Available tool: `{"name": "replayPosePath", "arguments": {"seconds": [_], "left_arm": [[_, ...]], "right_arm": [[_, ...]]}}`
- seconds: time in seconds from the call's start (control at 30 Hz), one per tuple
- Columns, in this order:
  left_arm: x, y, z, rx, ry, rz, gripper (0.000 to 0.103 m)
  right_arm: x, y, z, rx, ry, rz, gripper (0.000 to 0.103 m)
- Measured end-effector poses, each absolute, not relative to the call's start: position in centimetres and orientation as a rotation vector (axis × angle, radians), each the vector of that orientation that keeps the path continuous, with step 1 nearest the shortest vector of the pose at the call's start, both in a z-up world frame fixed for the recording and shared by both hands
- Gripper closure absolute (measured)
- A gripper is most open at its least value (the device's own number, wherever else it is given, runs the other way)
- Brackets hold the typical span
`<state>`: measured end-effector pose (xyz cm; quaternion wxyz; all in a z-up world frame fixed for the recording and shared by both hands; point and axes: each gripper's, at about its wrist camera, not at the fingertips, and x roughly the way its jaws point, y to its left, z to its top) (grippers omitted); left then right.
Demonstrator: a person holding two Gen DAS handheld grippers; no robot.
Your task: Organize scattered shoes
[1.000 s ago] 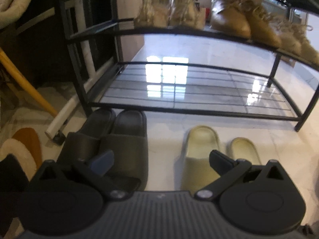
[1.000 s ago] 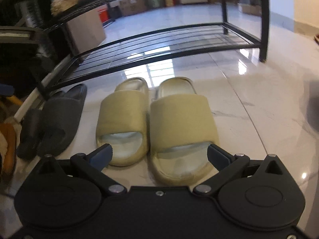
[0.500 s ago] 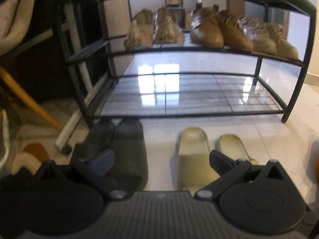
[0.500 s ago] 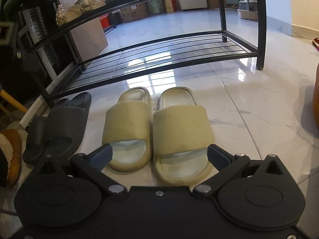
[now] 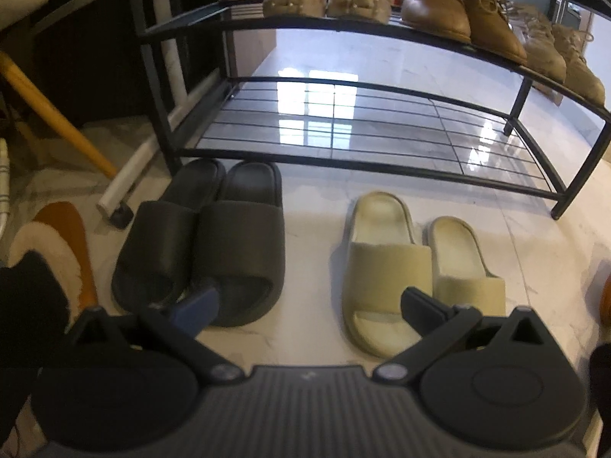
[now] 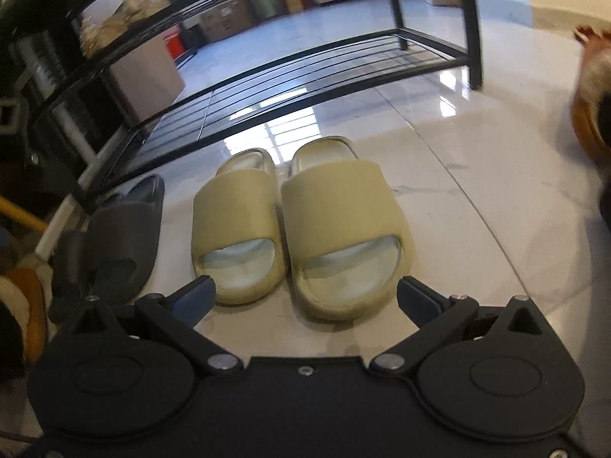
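The tan slippers (image 6: 301,225) sit side by side on the shiny floor (image 6: 477,198), just in front of the black shoe rack (image 6: 305,61), with their open toes pointing back at the camera. The dark slippers (image 5: 206,240) sit as a pair too, in front of the rack's left end, near its leg. The rack's low shelf (image 5: 362,133) has nothing on it, and the shelf above holds the brown shoes (image 5: 458,15) and some pale ones. The right gripper (image 6: 303,301) hangs just in front of the tan pair with its fingers spread wide and nothing in them. The left gripper (image 5: 305,305) is spread wide too and holds nothing; it sits between the two pairs, with its blue finger (image 5: 194,307) over the front of the nearest dark slipper. I think the next job is to lift a pair onto the low shelf. The tan slippers are soft and wide, so a pinch on just one edge could let one flop and fall. Grabbing both at once could let one slip out. The floor looks slick, so a bump could push a slipper under the rack instead of picking it up. The low shelf is made of thin bars, so a slipper put down crooked could tip. The upper shelf hangs close above, so lifting too high could knock it.
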<state>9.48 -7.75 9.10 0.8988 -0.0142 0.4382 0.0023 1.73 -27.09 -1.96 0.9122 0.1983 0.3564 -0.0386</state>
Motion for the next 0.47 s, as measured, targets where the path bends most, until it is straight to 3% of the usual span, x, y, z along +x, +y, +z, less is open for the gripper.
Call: {"name": "replayPosePath", "arguments": {"seconds": [0.47], "left_arm": [[8.5, -8.4, 10.8, 0.017, 0.787, -0.004, 0.001]], "right_arm": [[1.4, -26.5, -2.1, 0.418, 0.706, -0.069, 0.000]]}}
